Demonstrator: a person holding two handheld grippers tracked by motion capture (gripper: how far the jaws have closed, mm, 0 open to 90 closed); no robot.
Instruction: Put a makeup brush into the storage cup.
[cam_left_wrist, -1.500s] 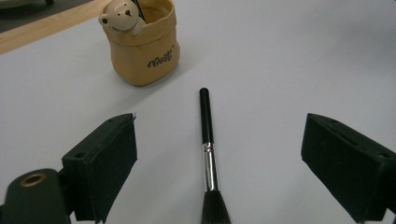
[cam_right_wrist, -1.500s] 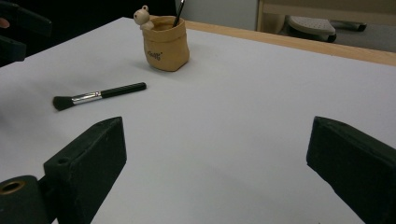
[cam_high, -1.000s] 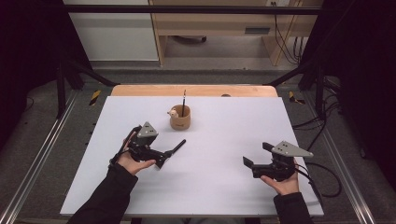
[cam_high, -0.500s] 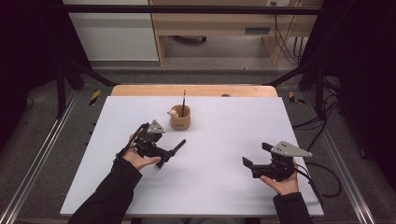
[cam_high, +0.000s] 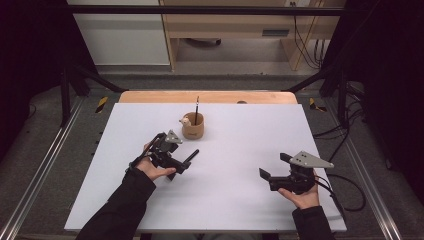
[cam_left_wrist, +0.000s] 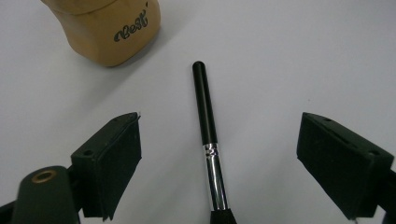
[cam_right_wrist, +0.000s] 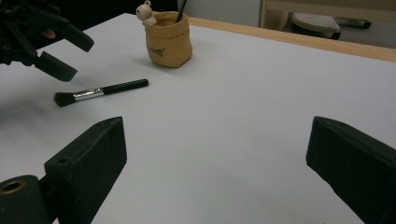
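A black makeup brush (cam_left_wrist: 205, 112) with a silver ferrule lies flat on the white table (cam_high: 240, 145). My left gripper (cam_left_wrist: 217, 135) is open and hovers over its bristle end, one jaw on each side, not touching it. The brush handle (cam_high: 190, 156) sticks out from under the left gripper (cam_high: 172, 161) toward a tan cup (cam_high: 193, 127). That cup (cam_right_wrist: 168, 39) has a small bear figure on its rim and a thin black stick standing inside. My right gripper (cam_right_wrist: 217, 135) is open and empty, held at the front right (cam_high: 275, 166), facing the brush (cam_right_wrist: 100, 92).
The table's wooden far edge (cam_high: 210, 97) lies behind the cup. Metal frame rails (cam_high: 45, 165) run along both sides of the table. A cable (cam_high: 345, 190) trails from the right gripper off the table's right side.
My left gripper has shifted slightly right and forward over the brush. The brush, the cup and the right gripper have stayed in place.
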